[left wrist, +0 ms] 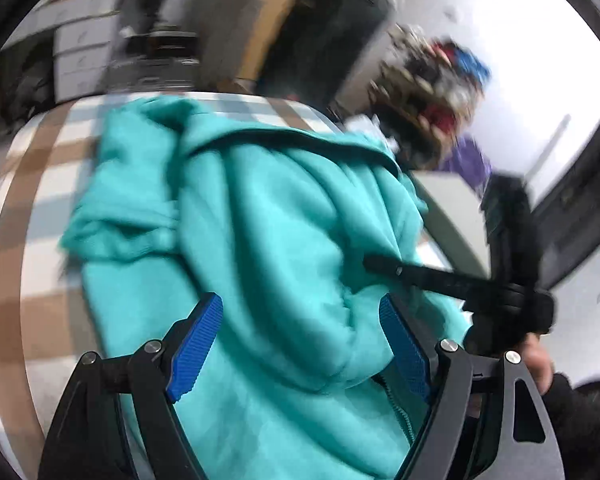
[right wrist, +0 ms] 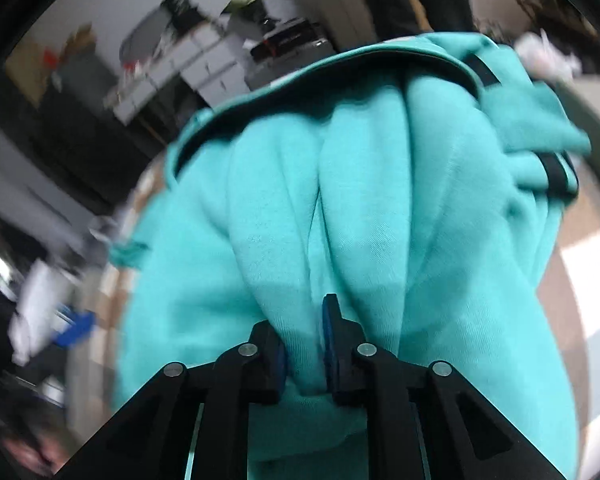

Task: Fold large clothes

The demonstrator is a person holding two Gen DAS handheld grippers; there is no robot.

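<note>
A teal zip-up hoodie (left wrist: 268, 216) lies bunched on a table with a brown, white and grey checked cloth (left wrist: 32, 208). My left gripper (left wrist: 300, 344) hovers over its near part, open, the blue pads (left wrist: 198, 344) wide apart and not pressing on the fabric. My right gripper (right wrist: 306, 340) is shut on a raised fold of the hoodie (right wrist: 380, 208), with cloth bunched between its pads. In the left wrist view the right gripper (left wrist: 370, 262) reaches onto the hoodie from the right, held by a hand (left wrist: 536, 356). Both views are blurred.
Beyond the table's far right corner stands a woven basket (left wrist: 424, 96) full of mixed clothes, with a purple cloth (left wrist: 466, 160) below it. A person in dark trousers (left wrist: 332, 28) stands behind the table. White drawers (left wrist: 84, 52) stand at the back left.
</note>
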